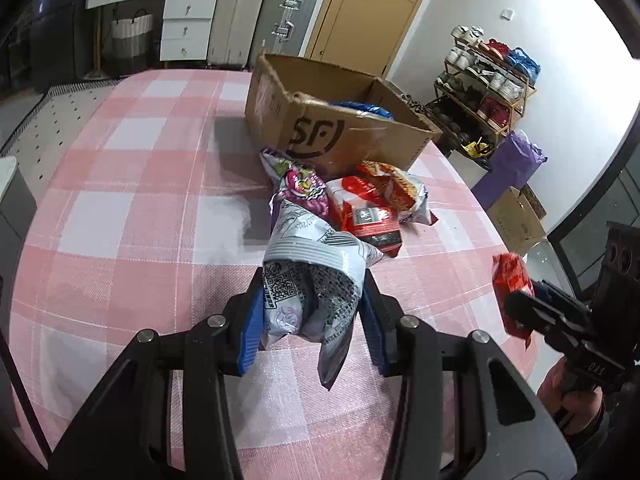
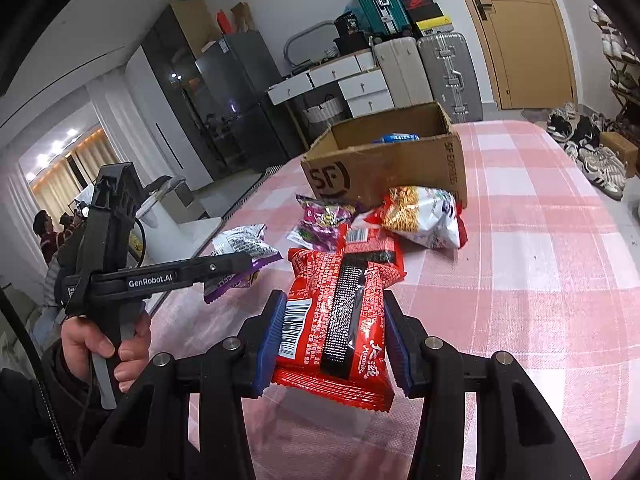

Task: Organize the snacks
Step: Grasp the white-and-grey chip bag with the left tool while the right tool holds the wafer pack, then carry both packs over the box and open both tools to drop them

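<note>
My left gripper point(image 1: 314, 292) is shut on a grey-and-white snack bag point(image 1: 316, 260), held off the pink checked tablecloth point(image 1: 140, 200); from the right wrist view that bag point(image 2: 240, 242) shows purple edges. My right gripper point(image 2: 332, 312) is shut on a red snack packet point(image 2: 316, 280), also lifted, and visible at the right edge as the red packet point(image 1: 510, 276). An open cardboard box point(image 1: 360, 136) marked SF stands beyond, with a blue packet point(image 1: 364, 108) inside. In front of it lie a purple bag point(image 1: 304, 188), a red packet point(image 1: 368, 216) and a noodle-print bag point(image 2: 424, 216).
The table's right edge drops to a shoe rack point(image 1: 480, 92), a purple bag point(image 1: 516, 164) and a floor carton point(image 1: 516, 220). Suitcases point(image 1: 256, 20) and white drawers stand behind the table. A hand point(image 2: 104, 344) grips the left tool's handle. A person point(image 2: 44, 232) is far off at the left.
</note>
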`<state>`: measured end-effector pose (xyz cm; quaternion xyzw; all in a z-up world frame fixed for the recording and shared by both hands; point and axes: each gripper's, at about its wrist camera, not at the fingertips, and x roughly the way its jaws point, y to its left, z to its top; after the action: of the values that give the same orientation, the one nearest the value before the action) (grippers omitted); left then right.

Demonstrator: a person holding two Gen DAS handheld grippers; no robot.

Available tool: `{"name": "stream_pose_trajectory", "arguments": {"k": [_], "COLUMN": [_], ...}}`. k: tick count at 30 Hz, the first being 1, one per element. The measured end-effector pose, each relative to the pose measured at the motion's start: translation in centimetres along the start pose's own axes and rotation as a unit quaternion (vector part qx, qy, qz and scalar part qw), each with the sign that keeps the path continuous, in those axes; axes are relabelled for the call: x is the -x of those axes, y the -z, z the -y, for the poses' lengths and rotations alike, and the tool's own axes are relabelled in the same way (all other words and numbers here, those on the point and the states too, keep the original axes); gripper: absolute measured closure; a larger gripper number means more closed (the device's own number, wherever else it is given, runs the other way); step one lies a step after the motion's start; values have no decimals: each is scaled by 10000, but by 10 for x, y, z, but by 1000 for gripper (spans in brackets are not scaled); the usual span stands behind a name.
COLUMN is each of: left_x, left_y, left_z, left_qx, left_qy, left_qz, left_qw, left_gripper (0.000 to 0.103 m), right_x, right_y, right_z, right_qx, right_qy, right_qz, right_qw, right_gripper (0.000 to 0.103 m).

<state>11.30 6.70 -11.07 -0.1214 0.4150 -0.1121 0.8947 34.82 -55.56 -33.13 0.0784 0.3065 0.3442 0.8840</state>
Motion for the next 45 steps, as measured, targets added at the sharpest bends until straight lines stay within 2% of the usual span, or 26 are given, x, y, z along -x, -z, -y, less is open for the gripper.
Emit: {"name": "stream_pose_trajectory", "arguments": {"k": [8, 12, 19, 26, 30, 34, 39, 45], "left_x": [18, 29, 46, 47, 41, 31, 15, -14], "left_y": [-15, -28, -59, -100, -127, -156, -196, -244], "left_z": [8, 14, 25, 39, 52, 62, 66, 67], "left_qx": [-144, -257, -492, -671, -863, -938, -959, -859], "left_qy": [225, 450, 328, 144, -21, -33, 22, 221], "left_qz": [141, 245, 447, 449, 417, 370, 363, 240], "left_qw": [9995, 9984, 9972, 9966, 9954, 9949, 9947, 9958], "left_gripper": [63, 63, 63, 63, 63, 63, 62, 62], "right_x": [11, 17, 18, 12, 5, -5, -20, -46], "right_y": [-19, -33, -72, -117, -141, -167, -200, -237], "right_z": [-4, -3, -3, -3, -3, 2, 16, 33], "right_qx": [91, 87, 264, 433, 524, 511, 367, 296], "right_qy": [-66, -83, -152, -281, -298, -277, -239, 48], "right_qz": [389, 573, 779, 899, 915, 876, 776, 584], "right_qw": [9992, 9983, 9965, 9946, 9940, 9945, 9960, 9978], "right_gripper": [56, 56, 56, 56, 56, 56, 56, 56]}}
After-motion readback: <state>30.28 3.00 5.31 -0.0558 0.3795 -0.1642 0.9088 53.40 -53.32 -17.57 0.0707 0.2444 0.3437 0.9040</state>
